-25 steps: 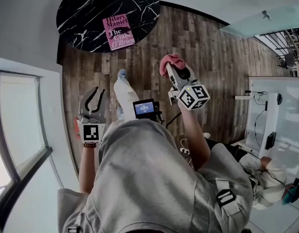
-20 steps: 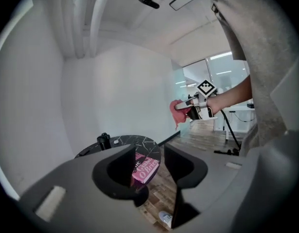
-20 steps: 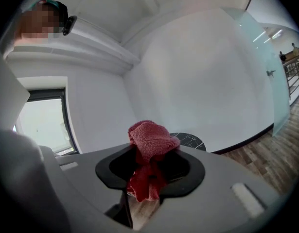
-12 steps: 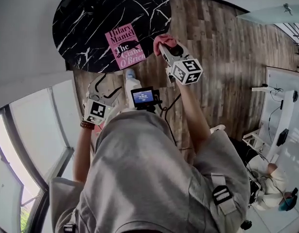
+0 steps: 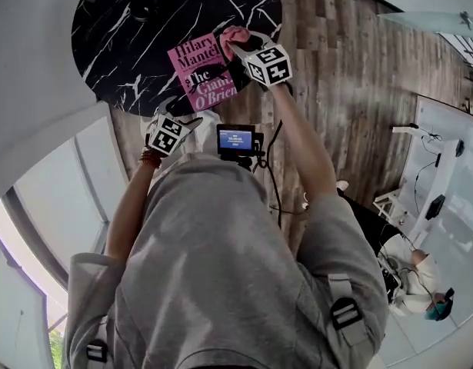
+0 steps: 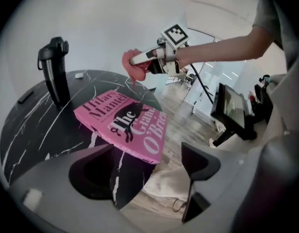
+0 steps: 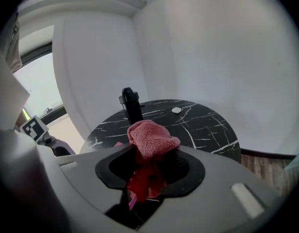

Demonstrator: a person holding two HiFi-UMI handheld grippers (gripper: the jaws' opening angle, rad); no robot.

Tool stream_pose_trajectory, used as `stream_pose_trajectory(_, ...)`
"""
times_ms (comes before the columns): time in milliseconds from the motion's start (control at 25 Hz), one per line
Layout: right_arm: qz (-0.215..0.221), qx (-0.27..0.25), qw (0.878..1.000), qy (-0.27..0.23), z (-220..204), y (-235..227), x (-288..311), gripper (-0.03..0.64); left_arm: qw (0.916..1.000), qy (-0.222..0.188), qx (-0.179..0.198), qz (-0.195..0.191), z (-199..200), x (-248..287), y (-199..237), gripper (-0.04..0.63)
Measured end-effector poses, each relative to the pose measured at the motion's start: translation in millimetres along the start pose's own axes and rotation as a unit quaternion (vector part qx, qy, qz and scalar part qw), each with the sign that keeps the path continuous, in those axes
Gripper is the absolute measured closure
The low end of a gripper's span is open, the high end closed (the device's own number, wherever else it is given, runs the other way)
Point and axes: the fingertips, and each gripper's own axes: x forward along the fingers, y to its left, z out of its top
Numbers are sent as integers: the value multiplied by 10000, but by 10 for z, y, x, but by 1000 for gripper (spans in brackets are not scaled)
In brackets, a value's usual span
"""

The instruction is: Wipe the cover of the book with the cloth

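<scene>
The right gripper [image 7: 151, 171] is clamped on a pink cloth [image 7: 151, 137] over the 1 o'clock corner of the pink book [image 5: 199, 79], which lies at the 5 o'clock edge of the black marble table [image 5: 121, 44]. The left gripper [image 6: 149, 154], its jaws just opened wide with nothing between them, hovers at the book's 7 o'clock

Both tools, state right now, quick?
Left tool: open, empty; its jaws have just been opening.
Right tool: shut on the pink cloth.
</scene>
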Motion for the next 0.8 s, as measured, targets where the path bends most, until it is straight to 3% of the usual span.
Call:
stream_pose_trajectory(200,-209,454,9960,739,-258,12,595,459,9988,486,42,103,-282,221,163,178)
stream_pose_trajectory(440,-159,-9,9874,1574,-486,-16,1024,462,9982,536,233,159,-138,454,217,173)
stream_pose_trajectory(600,-44,195,9834,1802,-503,-31,1138,468,9987,491,-96,-2,-124,549,180,156)
stream_pose_trajectory(800,38,305,9838,1767,-476,77,1169,474,9992,384,-40,117,-42,543,75,156)
